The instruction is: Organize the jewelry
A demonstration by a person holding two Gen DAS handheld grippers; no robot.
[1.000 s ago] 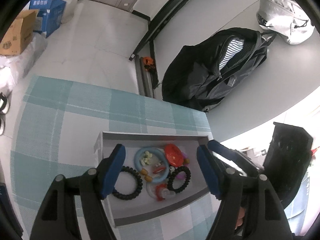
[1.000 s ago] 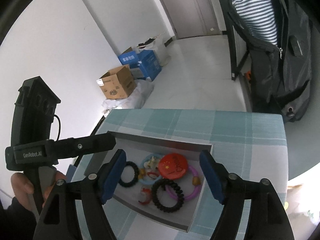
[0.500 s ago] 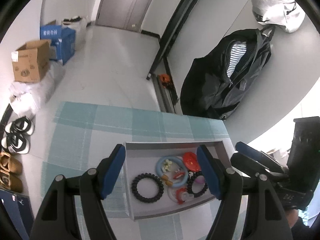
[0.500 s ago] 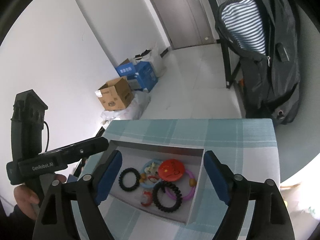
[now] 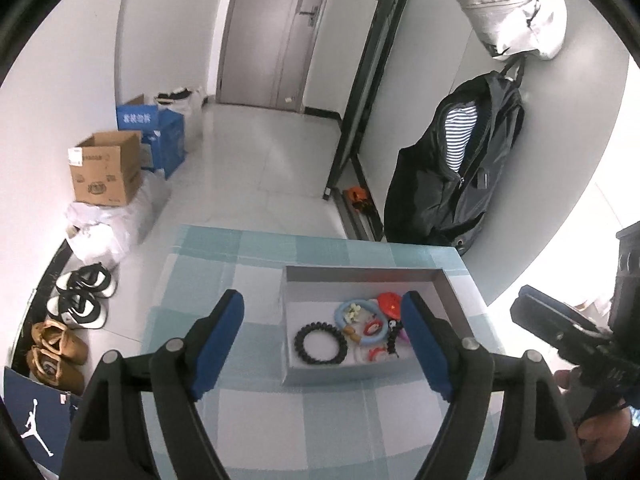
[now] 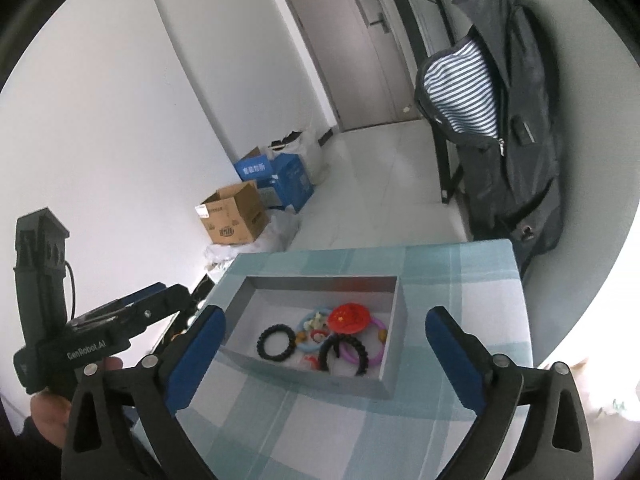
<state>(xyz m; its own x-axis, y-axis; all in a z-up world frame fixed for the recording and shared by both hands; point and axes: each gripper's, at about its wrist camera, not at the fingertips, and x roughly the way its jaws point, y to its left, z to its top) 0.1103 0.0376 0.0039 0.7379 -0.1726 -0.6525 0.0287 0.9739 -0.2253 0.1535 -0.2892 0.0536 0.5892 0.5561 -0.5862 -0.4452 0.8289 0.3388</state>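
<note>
A grey shallow box (image 5: 360,274) (image 6: 394,344) sits on a blue-checked tablecloth (image 5: 256,264) (image 6: 456,280). Inside lie a black bead bracelet (image 5: 320,345) (image 6: 276,343), a light-blue ring (image 5: 362,317) (image 6: 310,330), a red round badge (image 5: 389,303) (image 6: 349,317), a black coil band (image 6: 344,354) and a purple ring (image 6: 378,346). My left gripper (image 5: 322,344) is open and empty, held back above the cloth in front of the box. My right gripper (image 6: 324,354) is open and empty, also back from the box. Each gripper shows in the other's view (image 5: 560,332) (image 6: 100,340).
The table ends just behind the box. Beyond are a tiled floor, cardboard box (image 5: 106,174) (image 6: 234,218), blue cartons (image 5: 154,138), shoes (image 5: 80,296) at left, a black jacket (image 5: 460,168) (image 6: 504,132) hanging at right, and a grey door (image 5: 276,32).
Both grippers have pulled back and tilted up from the box; it now looks smaller and more of the room shows. Both stay open and empty.
</note>
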